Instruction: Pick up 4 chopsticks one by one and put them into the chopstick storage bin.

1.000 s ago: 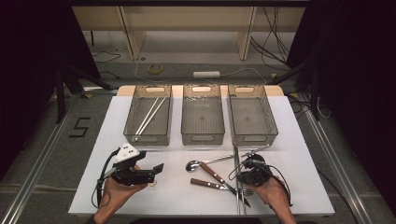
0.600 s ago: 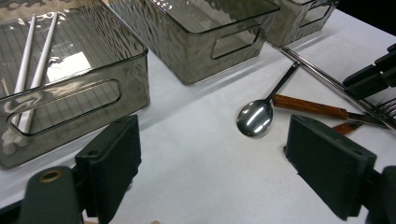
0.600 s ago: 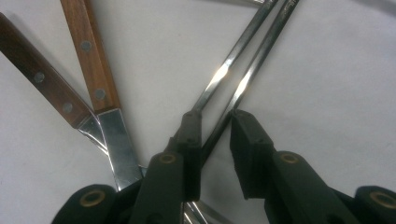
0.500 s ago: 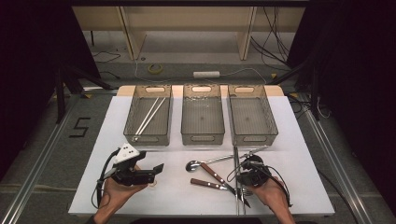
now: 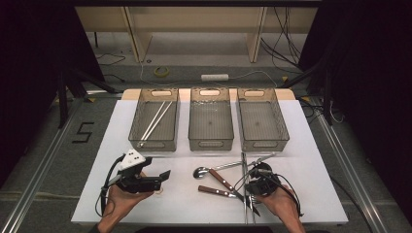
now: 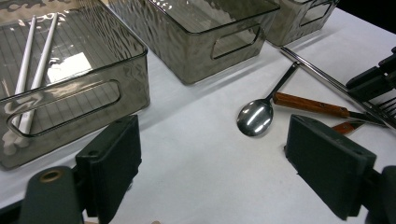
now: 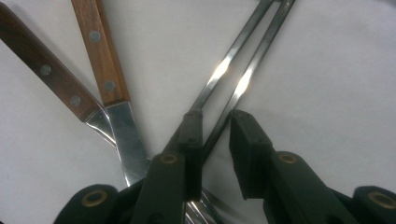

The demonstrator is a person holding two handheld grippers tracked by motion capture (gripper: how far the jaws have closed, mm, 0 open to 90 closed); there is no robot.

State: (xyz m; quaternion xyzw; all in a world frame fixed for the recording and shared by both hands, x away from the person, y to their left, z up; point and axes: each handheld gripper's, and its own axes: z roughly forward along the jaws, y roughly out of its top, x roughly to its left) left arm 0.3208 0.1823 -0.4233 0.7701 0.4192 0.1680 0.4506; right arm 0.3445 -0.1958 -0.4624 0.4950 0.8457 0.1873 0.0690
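Metal chopsticks (image 7: pixel 243 70), two thin steel rods side by side, lie on the white table (image 5: pixel 311 160) in front of the three smoky transparent plastic bins (image 5: pixel 210 124), and we see them cross the other cutlery near our right gripper (image 5: pixel 258 187). In the right gripper view, its two black jaws stand slightly apart with one rod running between them; we cannot tell if the pads already touch it. Just beside are two knives with brown wooden handles (image 7: pixel 100 51), whose blades go under the gripper, and fork tines show at the bottom edge. A shiny steel spoon (image 6: pixel 256 116) lies with its bowl toward the left gripper (image 5: pixel 148 180), which rests low over the table, jaws spread wide and holding nothing. The left bin holds two white chopsticks (image 6: pixel 32 65), laid diagonally. The middle and right bins look empty.
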